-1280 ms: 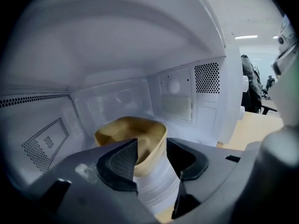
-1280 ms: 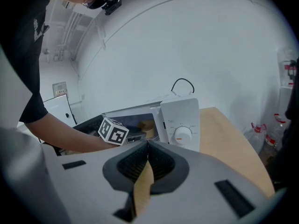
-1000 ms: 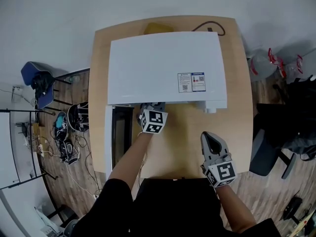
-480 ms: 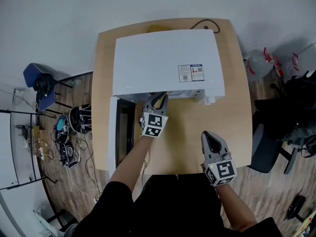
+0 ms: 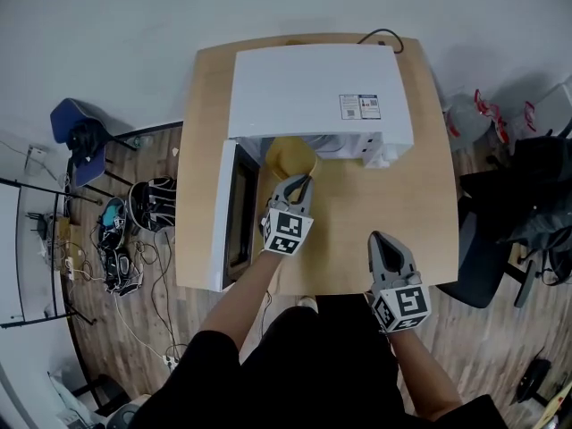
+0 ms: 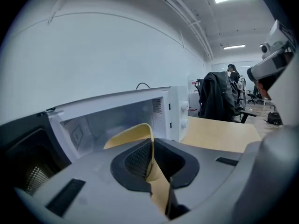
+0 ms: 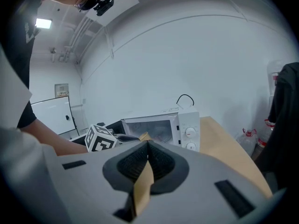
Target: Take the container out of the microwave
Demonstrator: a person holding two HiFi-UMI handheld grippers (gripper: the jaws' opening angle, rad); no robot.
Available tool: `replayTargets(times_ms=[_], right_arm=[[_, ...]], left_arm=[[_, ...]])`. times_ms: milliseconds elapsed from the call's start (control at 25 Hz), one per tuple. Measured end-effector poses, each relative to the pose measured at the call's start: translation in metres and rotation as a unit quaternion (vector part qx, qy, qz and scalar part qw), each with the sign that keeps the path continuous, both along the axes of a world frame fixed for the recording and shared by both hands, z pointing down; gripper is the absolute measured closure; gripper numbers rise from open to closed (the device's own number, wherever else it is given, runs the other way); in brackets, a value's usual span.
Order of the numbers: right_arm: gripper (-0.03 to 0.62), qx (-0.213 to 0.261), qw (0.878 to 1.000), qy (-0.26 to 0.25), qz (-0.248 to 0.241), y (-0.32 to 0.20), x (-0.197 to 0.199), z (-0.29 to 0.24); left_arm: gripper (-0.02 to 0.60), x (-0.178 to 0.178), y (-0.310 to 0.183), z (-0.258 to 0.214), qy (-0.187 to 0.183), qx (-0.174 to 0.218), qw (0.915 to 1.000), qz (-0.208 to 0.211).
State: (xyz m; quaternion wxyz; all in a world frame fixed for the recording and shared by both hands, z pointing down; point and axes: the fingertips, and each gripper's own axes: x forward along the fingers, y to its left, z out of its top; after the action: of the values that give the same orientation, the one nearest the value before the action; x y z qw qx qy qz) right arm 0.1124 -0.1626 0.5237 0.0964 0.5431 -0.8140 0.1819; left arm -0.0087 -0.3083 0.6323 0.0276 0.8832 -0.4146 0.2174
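The white microwave (image 5: 313, 88) stands at the back of the wooden table (image 5: 357, 231), its door (image 5: 234, 213) swung open to the left. A yellow container (image 5: 288, 156) pokes out of the cavity mouth, just over the table. My left gripper (image 5: 304, 182) holds its near rim; in the left gripper view the jaws are closing, and the pads of the left gripper (image 6: 152, 146) pinch the yellow container (image 6: 133, 134) wall between them. My right gripper (image 5: 382, 239) hovers near the table's front right, shut and holding nothing. The right gripper view shows the right gripper (image 7: 148, 146) facing the microwave (image 7: 163, 125).
A black power cord (image 5: 384, 38) loops behind the microwave. A blue chair (image 5: 76, 137) and a heap of bags and cables (image 5: 134, 213) sit on the floor to the left. Water bottles (image 5: 469, 114) and a black office chair (image 5: 527, 204) stand to the right.
The left gripper has drawn back out of the microwave cavity toward me, and the yellow container has come out with it. The right gripper has shifted slightly.
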Motion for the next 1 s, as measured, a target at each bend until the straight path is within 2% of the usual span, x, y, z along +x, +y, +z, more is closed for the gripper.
replayTargets(times_ms=[400, 1000], right_arm=[[0.534, 0.019, 1.000, 0.005, 0.013, 0.047, -0.012, -0.014], [0.534, 0.048, 0.998, 0.016, 0.030, 0.116, -0.028, -0.042]], left_arm=[[0.557, -0.022, 0.060, -0.023, 0.012, 0.011, 0.9998, 0.007], [0.557, -0.045, 0.173, -0.092, 0.074, 0.043, 0.9963, -0.002]])
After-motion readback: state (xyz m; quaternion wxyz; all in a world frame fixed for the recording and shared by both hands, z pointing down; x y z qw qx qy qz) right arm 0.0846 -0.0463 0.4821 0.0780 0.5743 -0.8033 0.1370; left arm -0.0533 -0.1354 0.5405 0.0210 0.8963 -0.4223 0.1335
